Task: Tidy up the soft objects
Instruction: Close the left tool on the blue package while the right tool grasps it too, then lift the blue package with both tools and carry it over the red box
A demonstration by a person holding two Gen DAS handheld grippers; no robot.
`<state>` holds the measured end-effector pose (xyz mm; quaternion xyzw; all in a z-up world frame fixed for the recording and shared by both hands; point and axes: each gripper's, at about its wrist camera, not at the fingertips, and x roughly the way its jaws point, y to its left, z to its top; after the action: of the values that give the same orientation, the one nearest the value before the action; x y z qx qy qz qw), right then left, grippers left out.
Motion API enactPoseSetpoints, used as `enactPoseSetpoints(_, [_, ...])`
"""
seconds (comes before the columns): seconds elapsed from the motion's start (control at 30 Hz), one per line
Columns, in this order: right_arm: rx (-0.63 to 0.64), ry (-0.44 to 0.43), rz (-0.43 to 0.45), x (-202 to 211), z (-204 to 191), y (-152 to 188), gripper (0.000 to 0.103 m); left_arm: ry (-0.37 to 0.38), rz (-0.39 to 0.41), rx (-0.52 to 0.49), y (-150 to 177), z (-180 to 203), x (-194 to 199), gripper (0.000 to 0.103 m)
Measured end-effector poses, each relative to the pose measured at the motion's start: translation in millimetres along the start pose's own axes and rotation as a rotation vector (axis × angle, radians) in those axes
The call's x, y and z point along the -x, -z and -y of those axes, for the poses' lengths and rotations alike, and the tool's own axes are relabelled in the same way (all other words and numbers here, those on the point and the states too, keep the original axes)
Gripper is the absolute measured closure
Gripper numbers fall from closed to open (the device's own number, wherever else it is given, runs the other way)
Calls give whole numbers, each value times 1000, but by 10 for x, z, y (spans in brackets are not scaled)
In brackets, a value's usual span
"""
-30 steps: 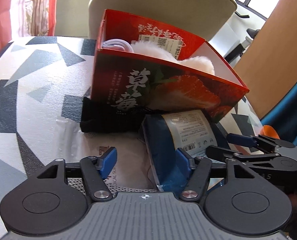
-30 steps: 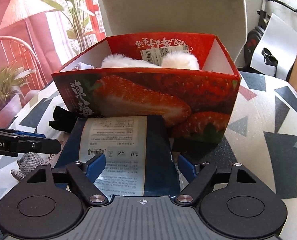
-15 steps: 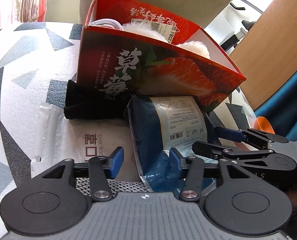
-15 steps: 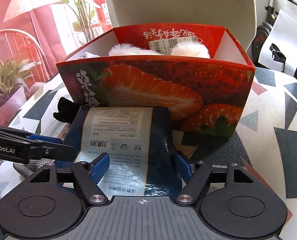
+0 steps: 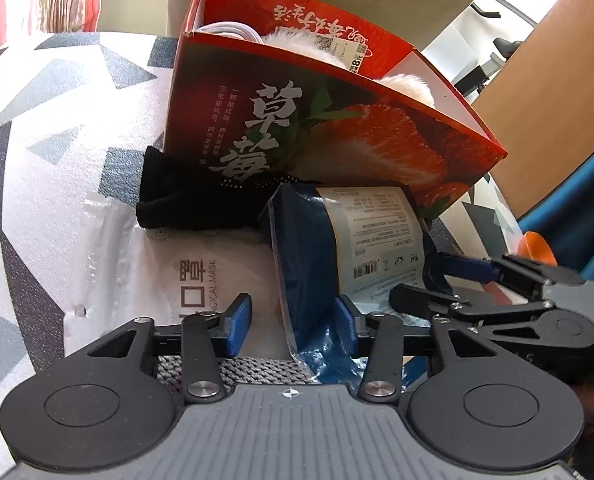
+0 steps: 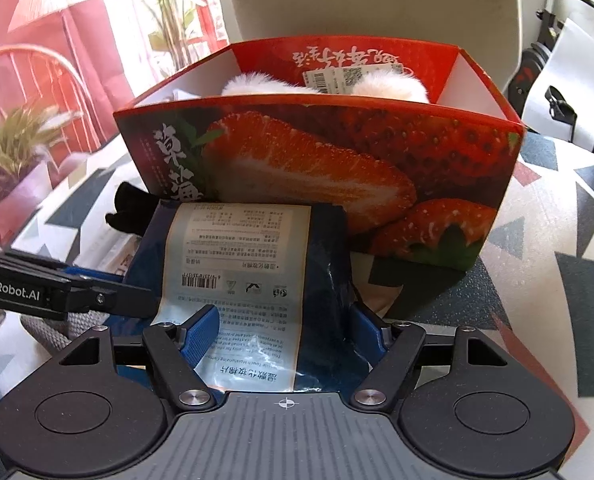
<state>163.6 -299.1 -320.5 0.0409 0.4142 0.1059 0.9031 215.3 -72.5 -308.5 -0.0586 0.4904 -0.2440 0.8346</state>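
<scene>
Right gripper (image 6: 281, 320): spread a good way and apparently clamped by both blue pads on the near end of the blue cotton-pad pack (image 6: 237, 256). Pack tilted up, far end leaning on the front wall of the strawberry box (image 6: 457, 152).

Left gripper (image 5: 293, 316): also just in front of the box, at the pack's left edge. Jaws just been closing, now roughly half spread. Between them a corner of the pack and, underneath, the white mask packet (image 5: 201, 276); no squeeze on either yet.

Step in hand, most likely: lifting the pack over the front wall and into the box, beside the white fluffy item (image 6: 389, 84) already inside.

To do it well:
- Keep the right-hand squeeze firm but not crushing: slippery film, soft filling, easy to lose.
- Raise the far end clear of the box rim before pushing forward, or risk shoving the light carton back across the patterned tablecloth (image 5: 37, 160).
- Either finish closing the left gripper on the pack's edge alone, for a two-point carry, or draw it away. Avoid pinching the mask packet along with it.
- Mind the black fabric piece (image 5: 177, 200) lying against the box's front-left corner and the grey knitted item (image 5: 249, 372) further in front of the box. Leave both flat for later.
- Lower gently beside the fluffy item, then let go.
</scene>
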Motion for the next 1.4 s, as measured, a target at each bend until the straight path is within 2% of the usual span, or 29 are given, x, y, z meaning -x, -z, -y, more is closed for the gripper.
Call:
enactPoseSetpoints(0.13, [42, 10, 0, -21, 10, -102, 35, -12, -1, -20, -13, 32, -19, 57])
enactPoseSetpoints(0.37, [52, 4, -15, -133, 30, -71, 34, -25, 1, -43, -37, 20, -46, 61])
enactPoseSetpoints(0.47, [59, 8, -15, -124, 22, -68, 39, -25, -17, -33, -95, 9, -84, 61])
enactPoseSetpoints(0.6, [86, 18, -16, -103, -17, -78, 43, 20, -41, 23, -180, -27, -120, 61])
enactPoseSetpoints(0.73, [97, 24, -22, -102, -52, -90, 44, 16, -49, 10, -190, 13, -160, 61])
enactPoseSetpoints(0.8, [105, 20, -23, -90, -80, -99, 48, 23, -51, 3, -187, 47, -164, 64])
enactPoseSetpoints(0.93, [97, 7, -12, -21, -137, -122, 54, 40, -30, -3, -168, 72, -105, 64])
enactPoseSetpoints(1.1, [102, -11, 9, 110, -200, -112, 59, 23, -12, -63, -168, 148, 52, 66])
enactPoseSetpoints(1.4, [129, -17, 106, 577, -208, -265, 61, 46, 109, -165, -319, 404, 583, 66])
